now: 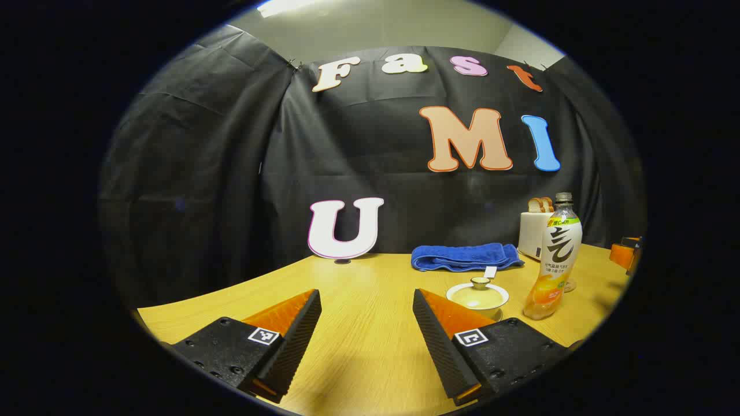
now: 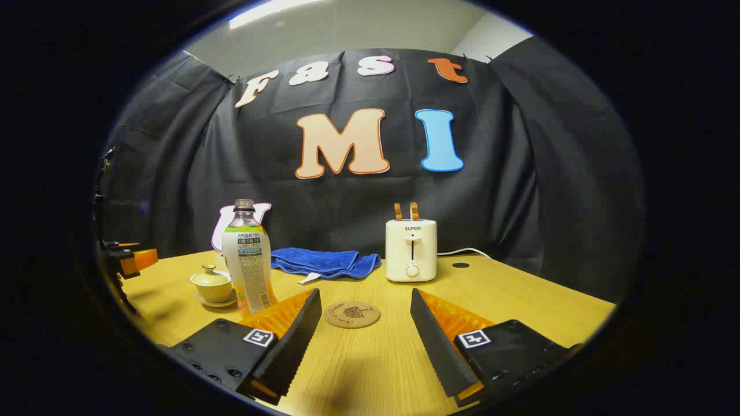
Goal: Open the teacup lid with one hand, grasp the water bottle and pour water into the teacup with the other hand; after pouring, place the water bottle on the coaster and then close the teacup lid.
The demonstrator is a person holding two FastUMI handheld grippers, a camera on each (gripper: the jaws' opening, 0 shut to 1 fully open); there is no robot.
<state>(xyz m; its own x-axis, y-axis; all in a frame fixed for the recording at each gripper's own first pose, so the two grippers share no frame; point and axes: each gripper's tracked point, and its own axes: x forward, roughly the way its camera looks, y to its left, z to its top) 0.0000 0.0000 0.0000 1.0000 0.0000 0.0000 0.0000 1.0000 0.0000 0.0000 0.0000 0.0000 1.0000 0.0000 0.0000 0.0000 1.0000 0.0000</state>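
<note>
I see both my claws spread wide and holding nothing, the left gripper [image 1: 367, 300] low centre and the right gripper [image 2: 365, 300] likewise, with the water bottle [image 2: 248, 260] upright, neck up, left of centre beside the lidded teacup [image 2: 212, 284].

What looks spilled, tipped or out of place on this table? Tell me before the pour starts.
Nothing stands out. The water bottle stands upright beside the teacup, whose lid sits on. The coaster lies flat and bare, the blue towel is folded, and both tongs, left and right, are open, holding nothing.
</note>
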